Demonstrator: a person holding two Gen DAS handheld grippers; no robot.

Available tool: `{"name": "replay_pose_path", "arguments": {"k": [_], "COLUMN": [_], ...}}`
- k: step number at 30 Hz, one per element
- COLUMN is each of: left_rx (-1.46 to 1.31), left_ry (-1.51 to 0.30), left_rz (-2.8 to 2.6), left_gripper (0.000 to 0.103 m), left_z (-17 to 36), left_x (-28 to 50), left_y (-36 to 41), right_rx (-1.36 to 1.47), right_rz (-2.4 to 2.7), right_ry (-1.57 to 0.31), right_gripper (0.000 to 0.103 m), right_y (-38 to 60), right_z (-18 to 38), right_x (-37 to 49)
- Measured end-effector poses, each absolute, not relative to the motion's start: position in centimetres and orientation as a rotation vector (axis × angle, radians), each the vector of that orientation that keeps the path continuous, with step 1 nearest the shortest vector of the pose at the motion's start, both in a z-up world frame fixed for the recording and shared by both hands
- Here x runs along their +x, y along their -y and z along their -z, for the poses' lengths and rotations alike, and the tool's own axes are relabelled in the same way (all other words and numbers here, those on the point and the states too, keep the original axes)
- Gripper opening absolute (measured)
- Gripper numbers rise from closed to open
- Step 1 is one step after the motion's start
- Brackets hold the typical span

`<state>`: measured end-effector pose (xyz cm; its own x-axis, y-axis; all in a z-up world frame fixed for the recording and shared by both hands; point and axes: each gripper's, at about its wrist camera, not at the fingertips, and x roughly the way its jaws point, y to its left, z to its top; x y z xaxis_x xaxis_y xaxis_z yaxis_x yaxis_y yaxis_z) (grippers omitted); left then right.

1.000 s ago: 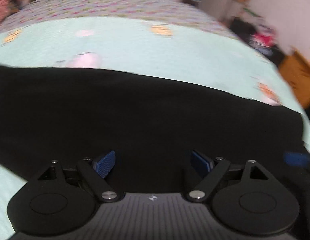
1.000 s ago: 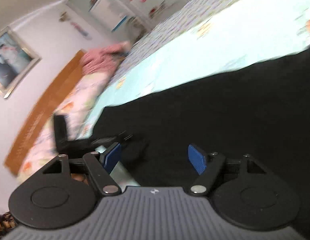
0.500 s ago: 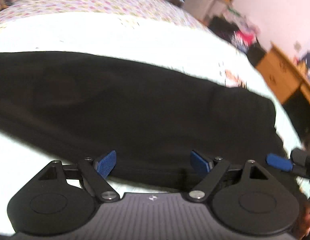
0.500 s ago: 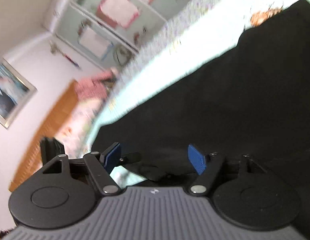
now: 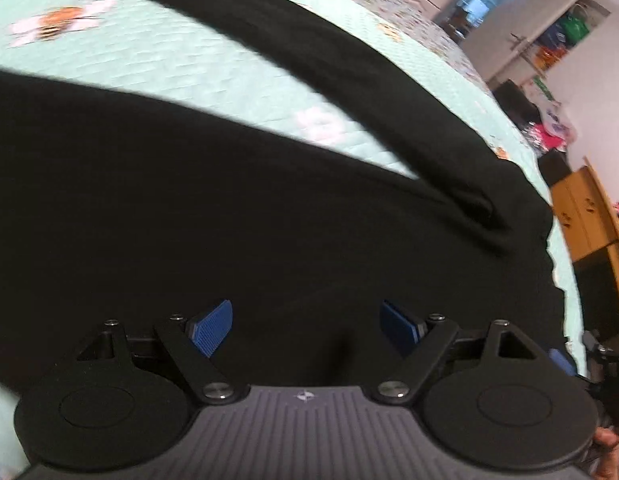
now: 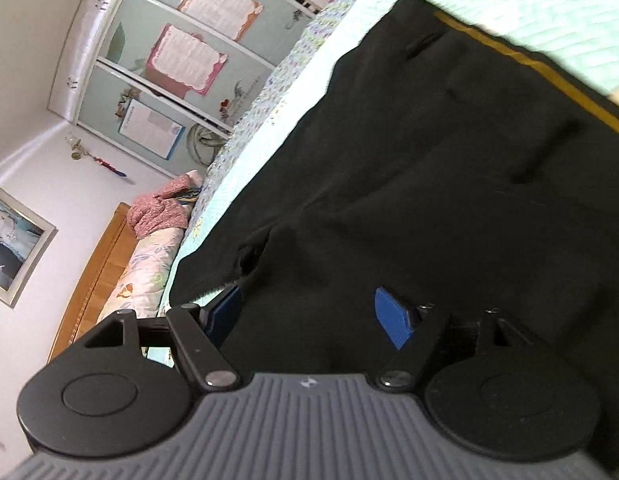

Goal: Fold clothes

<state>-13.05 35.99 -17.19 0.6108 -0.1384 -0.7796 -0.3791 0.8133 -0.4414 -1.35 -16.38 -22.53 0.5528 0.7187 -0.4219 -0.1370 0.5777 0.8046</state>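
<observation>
A pair of black trousers (image 5: pixel 269 208) is spread on a bed with a pale green quilted cover (image 5: pixel 157 60). One leg (image 5: pixel 349 72) lies splayed away from the other, and a yellow-trimmed waistband (image 6: pixel 529 64) is seen in the right wrist view. Judged from here, a crooked fold could be made if only the top layer were pinched, or if the splayed leg were dragged unevenly. The left tongs (image 5: pixel 307 322) are held wide apart over the cloth, nothing clamped. The right tongs (image 6: pixel 309 312) are likewise held apart above the fabric near its edge; contact cannot be told.
</observation>
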Motion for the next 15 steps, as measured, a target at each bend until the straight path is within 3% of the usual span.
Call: {"name": "replay_pose_path", "arguments": {"k": [5, 10, 15], "left_rx": [-0.651, -0.506, -0.297], "left_ry": [-0.909, -0.986, -1.033], "left_rz": [-0.203, -0.215, -0.218], "left_gripper": [0.084, 0.084, 0.088], "left_z": [15.8, 16.6, 17.3], "left_x": [-14.3, -13.2, -13.2], "left_y": [-36.3, -34.3, -31.2], "right_rx": [0.779, 0.529, 0.547], "right_rz": [-0.444, -0.455, -0.444], "right_ry": [-0.845, -0.809, -0.82], "right_gripper": [0.075, 0.079, 0.079], "right_y": [17.1, 15.3, 16.4], "right_z": [21.4, 20.4, 22.1], "right_x": [-2.2, -3.3, -4.6]}}
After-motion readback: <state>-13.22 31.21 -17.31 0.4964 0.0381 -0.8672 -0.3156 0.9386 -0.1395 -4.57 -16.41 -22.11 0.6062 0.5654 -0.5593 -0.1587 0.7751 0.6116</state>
